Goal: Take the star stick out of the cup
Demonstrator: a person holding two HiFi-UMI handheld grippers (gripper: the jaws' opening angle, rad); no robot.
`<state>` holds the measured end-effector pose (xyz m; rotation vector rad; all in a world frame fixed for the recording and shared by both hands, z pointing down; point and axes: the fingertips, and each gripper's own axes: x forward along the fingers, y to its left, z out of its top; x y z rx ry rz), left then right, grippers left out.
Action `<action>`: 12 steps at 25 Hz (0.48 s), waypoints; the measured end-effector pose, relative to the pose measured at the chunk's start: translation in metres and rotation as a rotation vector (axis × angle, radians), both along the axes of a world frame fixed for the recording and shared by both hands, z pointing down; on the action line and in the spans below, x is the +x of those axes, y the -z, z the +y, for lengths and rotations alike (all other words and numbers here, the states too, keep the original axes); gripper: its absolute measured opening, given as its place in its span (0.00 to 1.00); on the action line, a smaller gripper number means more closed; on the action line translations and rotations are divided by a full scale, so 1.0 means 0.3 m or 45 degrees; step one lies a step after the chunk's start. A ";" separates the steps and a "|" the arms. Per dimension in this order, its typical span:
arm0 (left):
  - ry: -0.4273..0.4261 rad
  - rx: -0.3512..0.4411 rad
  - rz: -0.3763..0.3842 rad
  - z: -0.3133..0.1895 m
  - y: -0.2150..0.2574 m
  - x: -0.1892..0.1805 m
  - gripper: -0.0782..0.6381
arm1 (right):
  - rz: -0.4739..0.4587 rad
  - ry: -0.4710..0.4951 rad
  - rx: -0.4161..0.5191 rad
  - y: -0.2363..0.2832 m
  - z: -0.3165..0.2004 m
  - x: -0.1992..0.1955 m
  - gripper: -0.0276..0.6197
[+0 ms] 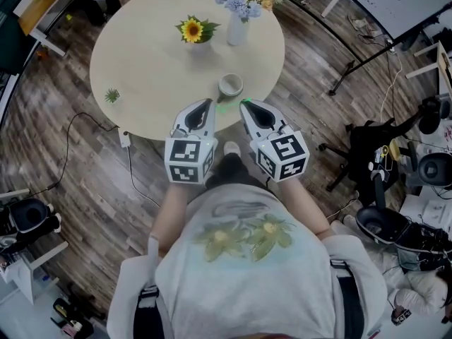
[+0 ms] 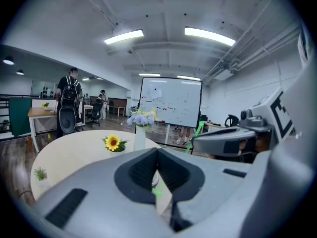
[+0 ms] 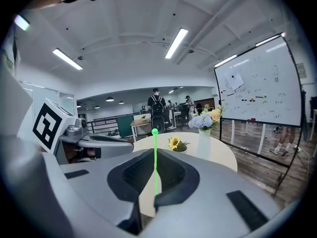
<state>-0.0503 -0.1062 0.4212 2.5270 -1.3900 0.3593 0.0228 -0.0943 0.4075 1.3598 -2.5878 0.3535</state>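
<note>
A thin green star stick (image 3: 155, 162) stands upright between the jaws of my right gripper (image 3: 156, 151), which is shut on it. Its rounded top (image 3: 155, 131) rises above the jaw tips. In the head view the right gripper (image 1: 246, 105) hovers at the near edge of the round table (image 1: 148, 69), just short of the pale cup (image 1: 230, 85), and the stick (image 1: 244, 102) glows green at its tip, clear of the cup. My left gripper (image 1: 205, 106) is alongside, jaws together and holding nothing. From the left gripper (image 2: 158, 151) view the stick (image 2: 197, 134) shows beside the right gripper's nose.
A sunflower in a small pot (image 1: 192, 30) and a white vase of flowers (image 1: 239, 16) stand at the back of the table. A small green plant (image 1: 112, 95) sits at its left edge. A whiteboard stand (image 1: 367, 55) and office chairs (image 1: 374, 154) stand to the right.
</note>
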 end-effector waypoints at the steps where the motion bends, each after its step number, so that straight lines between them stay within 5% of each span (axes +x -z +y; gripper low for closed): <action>1: 0.000 -0.003 0.001 0.004 -0.003 -0.002 0.11 | 0.007 0.005 0.001 -0.002 0.005 -0.005 0.09; 12: -0.011 -0.025 0.014 0.041 -0.023 -0.009 0.11 | 0.033 0.019 -0.010 -0.017 0.035 -0.032 0.09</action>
